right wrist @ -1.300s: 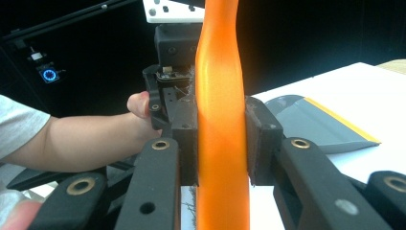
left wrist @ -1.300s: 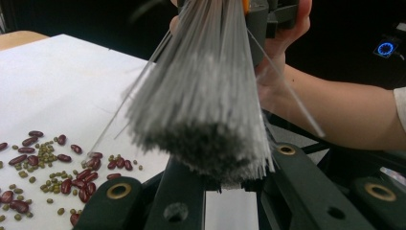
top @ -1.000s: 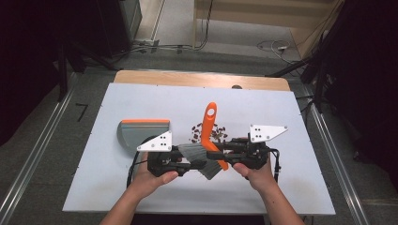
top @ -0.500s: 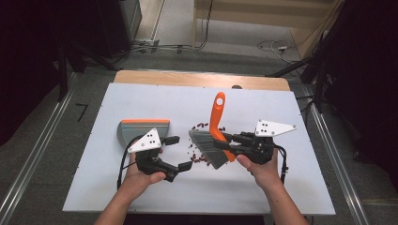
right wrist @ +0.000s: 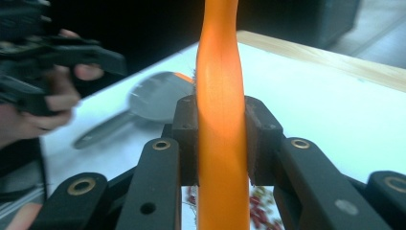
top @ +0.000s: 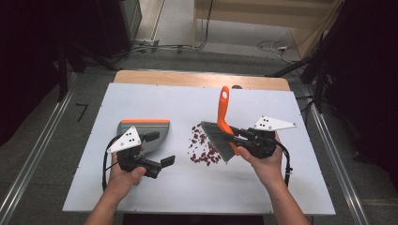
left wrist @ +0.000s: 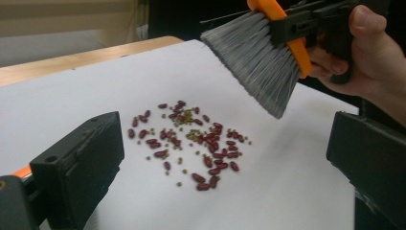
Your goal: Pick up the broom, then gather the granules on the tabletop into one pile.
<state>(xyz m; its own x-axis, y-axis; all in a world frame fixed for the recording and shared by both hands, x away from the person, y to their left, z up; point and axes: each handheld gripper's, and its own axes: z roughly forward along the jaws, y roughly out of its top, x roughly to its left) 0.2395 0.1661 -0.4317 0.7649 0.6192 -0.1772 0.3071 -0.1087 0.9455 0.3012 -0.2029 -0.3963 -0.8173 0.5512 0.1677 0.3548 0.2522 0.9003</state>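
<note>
Surface: a white table top [top: 141, 101] with a wooden far edge, dark floor and cables behind it.
Brush: an orange-handled brush [top: 224, 117] with grey bristles, lifted above the table right of centre; the handle rises up and away, and the bristles slant down toward the beans without touching them in the left gripper view.
Right gripper: the right gripper [top: 239, 137] is clenched on the orange handle; in the right gripper view both pads press the handle's sides, with the handle running straight up between them.
Beans: a loose scatter of dark red beans [top: 202, 149] mixed with small green ones, lying on the table just left of and below the bristles.
Dustpan: a grey dustpan [top: 144, 133] with an orange strip along its far edge, lying flat on the table left of the beans and apart from them.
Left gripper: the left gripper [top: 158, 149] is released; its jaws have just been opening, they stand wide and nothing is between them. It sits over the near right part of the dustpan, pointing toward the beans.
Hands: one hand grips each gripper's body from the near edge.
</note>
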